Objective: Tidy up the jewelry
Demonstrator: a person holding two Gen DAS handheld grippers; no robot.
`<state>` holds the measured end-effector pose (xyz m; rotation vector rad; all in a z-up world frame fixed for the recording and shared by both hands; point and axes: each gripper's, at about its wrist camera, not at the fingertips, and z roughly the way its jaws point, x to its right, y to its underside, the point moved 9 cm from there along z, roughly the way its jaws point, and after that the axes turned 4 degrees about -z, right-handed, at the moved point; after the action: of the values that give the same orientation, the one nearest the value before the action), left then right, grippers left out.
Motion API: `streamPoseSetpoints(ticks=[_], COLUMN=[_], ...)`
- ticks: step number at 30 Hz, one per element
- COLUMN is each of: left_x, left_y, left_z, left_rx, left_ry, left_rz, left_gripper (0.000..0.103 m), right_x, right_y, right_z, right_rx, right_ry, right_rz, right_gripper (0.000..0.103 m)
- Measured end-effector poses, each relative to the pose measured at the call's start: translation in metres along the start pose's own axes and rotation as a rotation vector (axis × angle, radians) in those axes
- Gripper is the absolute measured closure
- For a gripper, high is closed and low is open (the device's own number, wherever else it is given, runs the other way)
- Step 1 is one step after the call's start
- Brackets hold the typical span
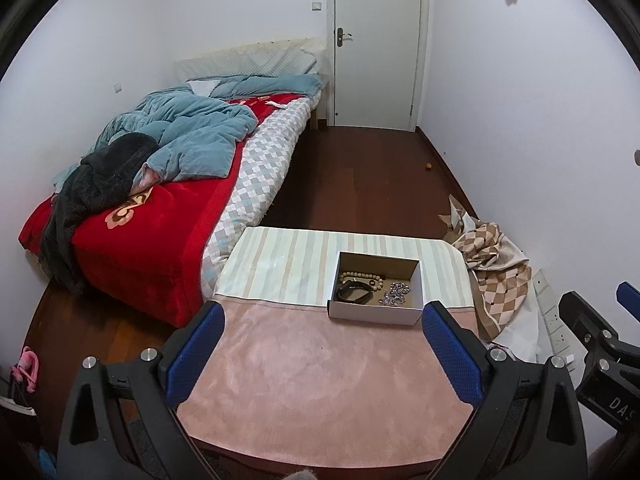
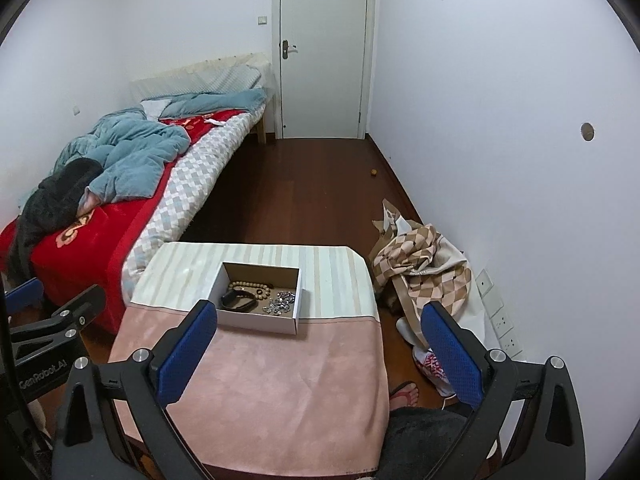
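Your left claw (image 1: 322,332) was spread wide with nothing between its two blue pads (image 1: 196,356), held above the pink half of the table (image 1: 320,380). Your right claw (image 2: 316,332) was equally wide and empty, its two blue pads (image 2: 452,356) straddling the table's near right corner. On the body of the left claw, seen at the edge of the right wrist view, you could read "GenRobot.AI"; on the right claw's body, seen from the left wrist, only "DAS" was legible.

Beyond both claws sat one open cardboard box (image 1: 376,314) (image 2: 256,322), straddling the seam between the pink cloth and the striped cloth (image 1: 288,264). All the jewelry lay inside it: one string of wooden beads (image 1: 354,276) (image 2: 244,285) toward the back, one black band (image 1: 354,292) (image 2: 238,300) on the left, one small dark ring (image 1: 373,282) near the middle, and one silvery chain heap (image 1: 396,294) (image 2: 280,302) on the right.

Further out you had one bed (image 1: 160,216) on the left, a checked cloth (image 1: 500,272) heaped on the floor at right, and one closed white door (image 1: 376,40).
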<state>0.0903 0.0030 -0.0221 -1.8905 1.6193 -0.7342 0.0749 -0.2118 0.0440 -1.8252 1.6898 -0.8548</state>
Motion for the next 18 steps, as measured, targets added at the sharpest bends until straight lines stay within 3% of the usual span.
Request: streamPoseSetpoints(ticks=[8, 18], left_x=[0.001, 0.006], left_y=[0.003, -0.011], left_z=[-0.002, 0.030], left_rx=[-0.016, -0.058], left_ry=[0.005, -0.013], left_rz=[-0.009, -0.008], left_gripper=[0.002, 0.002], right_x=[0.000, 0.002], right_y=[0.001, -0.017], right_z=[-0.005, 0.030], right_rx=[-0.024, -0.042], right_ry=[-0.007, 0.022], right_rz=[-0.003, -0.008], right_gripper=[0.000, 0.000])
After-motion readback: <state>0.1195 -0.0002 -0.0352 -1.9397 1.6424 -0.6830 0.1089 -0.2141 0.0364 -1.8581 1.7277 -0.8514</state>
